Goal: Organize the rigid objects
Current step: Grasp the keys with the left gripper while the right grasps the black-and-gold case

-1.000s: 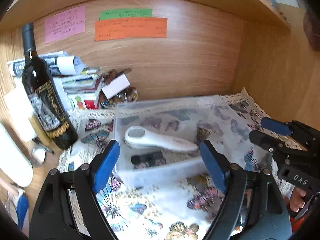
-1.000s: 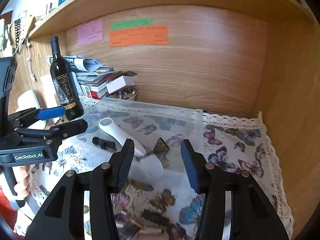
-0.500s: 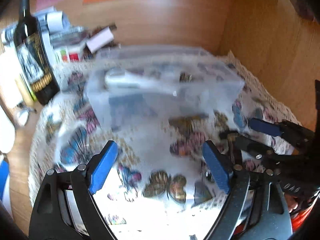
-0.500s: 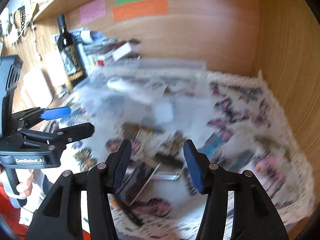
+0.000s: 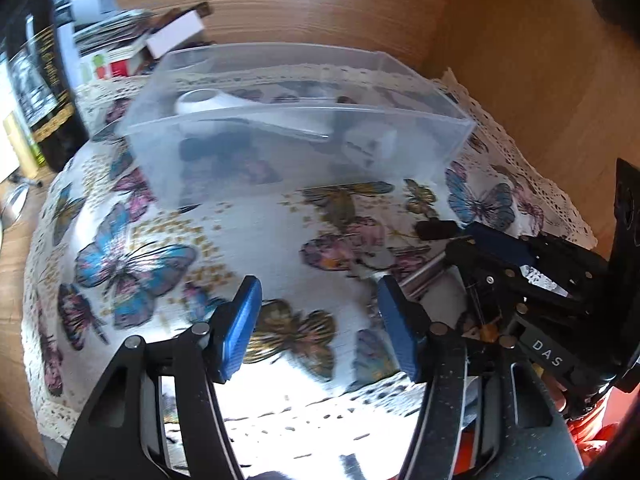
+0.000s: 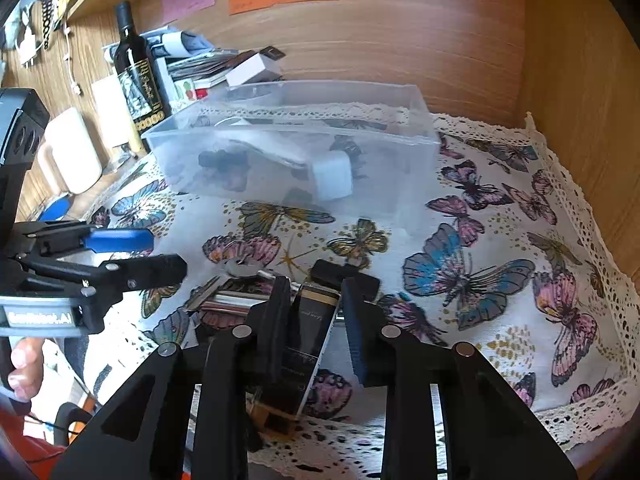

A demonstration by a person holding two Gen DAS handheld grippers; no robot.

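On the left we see the dark glass wine bottle (image 6: 138, 76) with its gold label standing beside the clear plastic box (image 6: 296, 148), which sits on the counter cloth (image 6: 500, 240), a thin fabric printed with butterflies and edged with lace. Our left gripper (image 5: 316, 328) is released, its blue pads apart over bare cloth, and it holds nothing. Inside the box lie a smooth white handle-shaped device (image 5: 240, 110), a small white block (image 6: 332, 180) and some dark pieces that we cannot identify through the cloudy wall. More to the right, our right gripper (image 6: 314, 320) has its fingers on both sides of a flat black box with a gold edge (image 6: 310, 336), but we cannot tell if they already press it or are only around it. This glossy box lies at the front of the cloth on a small pile with a shiny metal piece (image 6: 236, 300) and a black block (image 6: 344, 276). We think the step is to pick it up; to do it well we should close squarely on its long sides, because the hard slick faces may slip, and lift straight so that the pile is not disturbed.
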